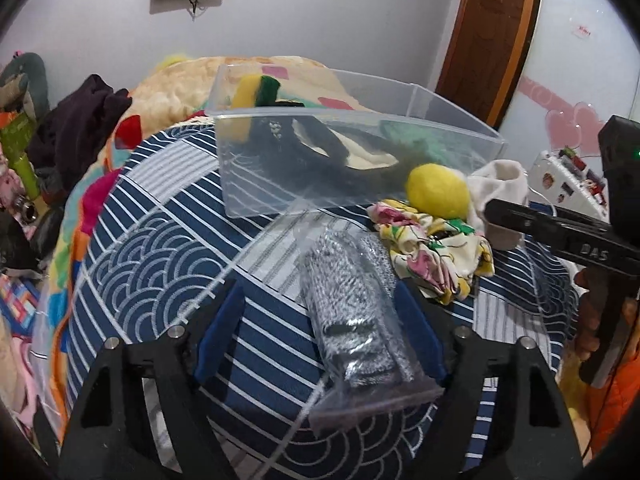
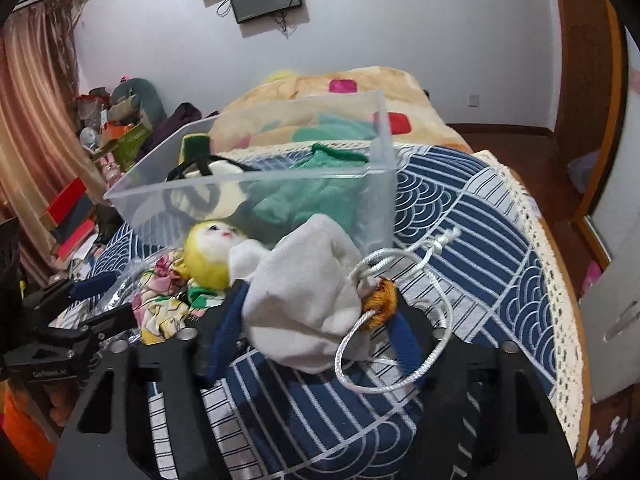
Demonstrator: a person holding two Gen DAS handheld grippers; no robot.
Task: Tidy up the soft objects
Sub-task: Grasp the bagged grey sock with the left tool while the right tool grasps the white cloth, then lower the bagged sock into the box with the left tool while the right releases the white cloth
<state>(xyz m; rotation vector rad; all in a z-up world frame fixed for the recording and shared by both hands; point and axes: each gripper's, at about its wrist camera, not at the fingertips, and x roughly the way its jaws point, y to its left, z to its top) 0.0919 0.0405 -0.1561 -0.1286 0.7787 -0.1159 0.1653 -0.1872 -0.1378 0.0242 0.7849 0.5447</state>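
A clear plastic bin (image 1: 320, 176) (image 2: 380, 184) stands on the blue patterned bedcover and holds a green cloth (image 2: 304, 196), black straps and a yellow-green sponge (image 1: 256, 90). My left gripper (image 1: 320, 320) is open, its blue pads either side of a clear packet of grey speckled fabric (image 1: 352, 320). My right gripper (image 2: 316, 328) is open around a white drawstring pouch (image 2: 304, 296) with a white cord (image 2: 400, 320). A yellow-haired doll (image 2: 212, 252) (image 1: 438, 190) and a floral cloth (image 1: 436, 248) lie beside the pouch.
A beige blanket (image 2: 320, 84) with coloured squares lies behind the bin. Dark clothes (image 1: 76, 128) and clutter sit at the left. The bedcover's lace edge (image 2: 560, 300) runs along the right, with wooden floor beyond.
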